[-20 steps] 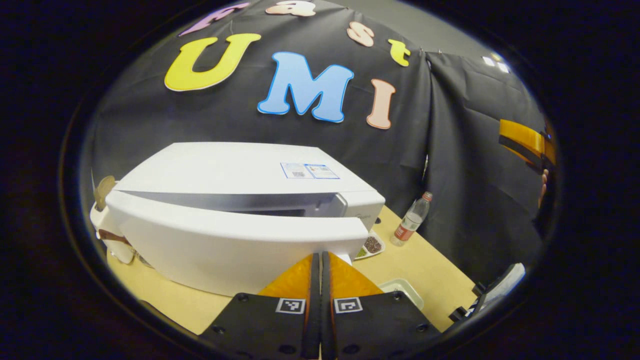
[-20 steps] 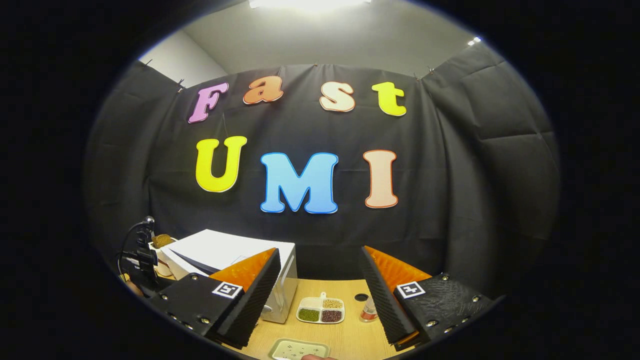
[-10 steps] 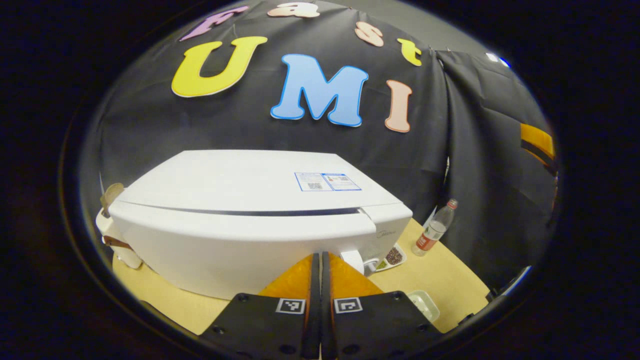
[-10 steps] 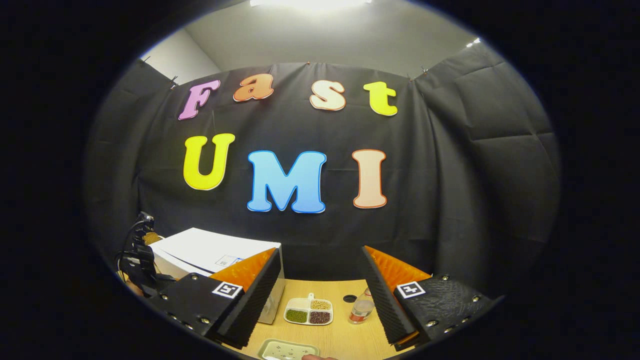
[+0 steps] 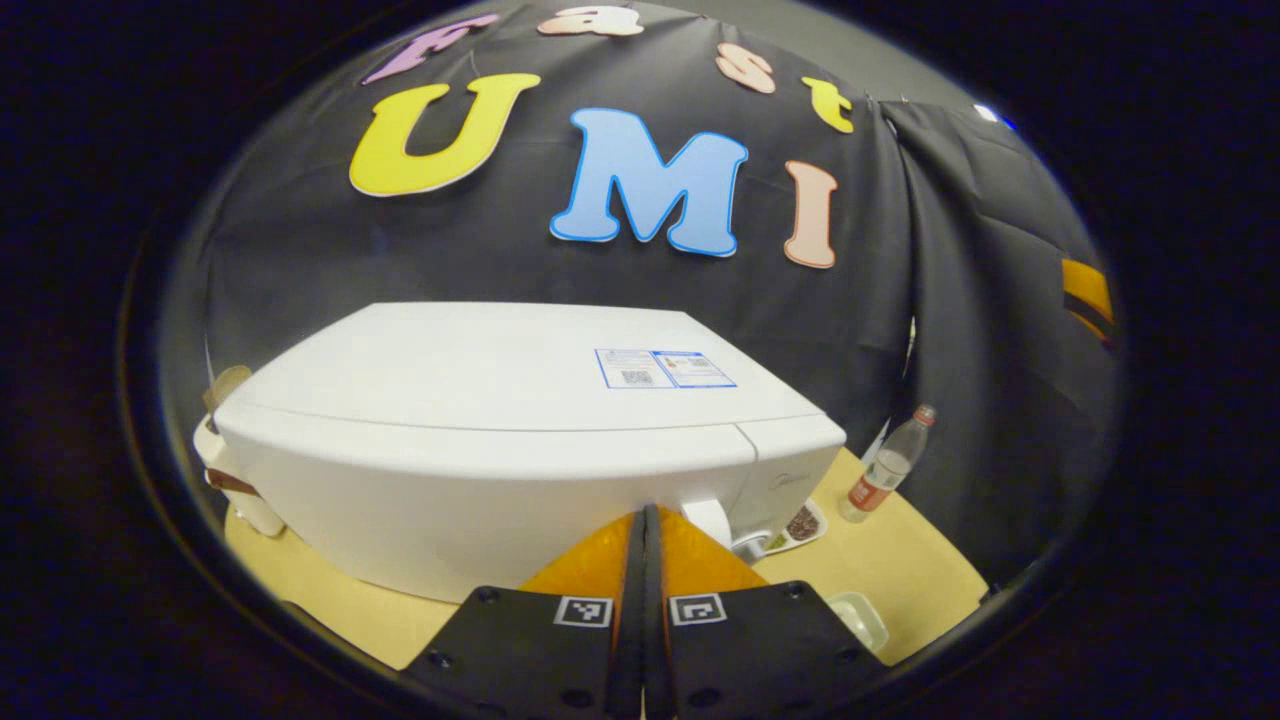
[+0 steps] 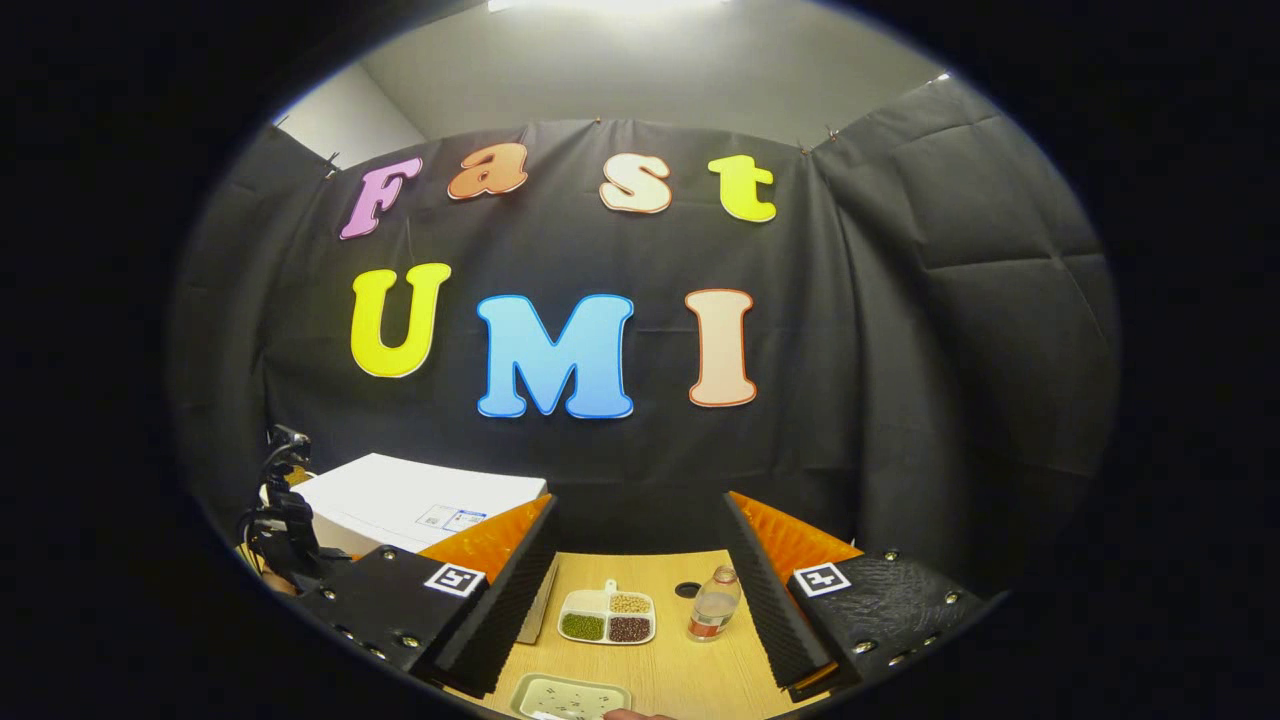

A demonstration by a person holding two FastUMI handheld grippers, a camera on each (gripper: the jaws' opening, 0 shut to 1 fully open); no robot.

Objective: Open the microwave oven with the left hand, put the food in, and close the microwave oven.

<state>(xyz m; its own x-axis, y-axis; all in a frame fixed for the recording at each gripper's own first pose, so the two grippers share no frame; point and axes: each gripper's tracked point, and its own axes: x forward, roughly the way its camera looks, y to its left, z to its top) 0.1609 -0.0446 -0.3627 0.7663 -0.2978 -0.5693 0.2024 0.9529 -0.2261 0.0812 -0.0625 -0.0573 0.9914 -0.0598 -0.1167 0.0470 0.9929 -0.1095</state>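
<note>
Left gripper (image 5: 645, 520): fingers pressed together, empty, tips at the microwave (image 5: 520, 420) door front, door looks shut. Right gripper (image 6: 640, 560) wide, empty, above the table (image 6: 670, 650). Door prob. stiff, hinged, smooth: push flat near latch side.

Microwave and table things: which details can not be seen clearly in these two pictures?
- Inside of the microwave, left gripper view: hidden by its shut door.
- Door handle, left gripper view: mostly covered by the left gripper, whose fingers are together.
- Sticker on the microwave top: print too small.
- Pale tray, right gripper view: cut off by the lower edge.
- Bottle label: too small.
- Right gripper: open, holding nothing.
</note>
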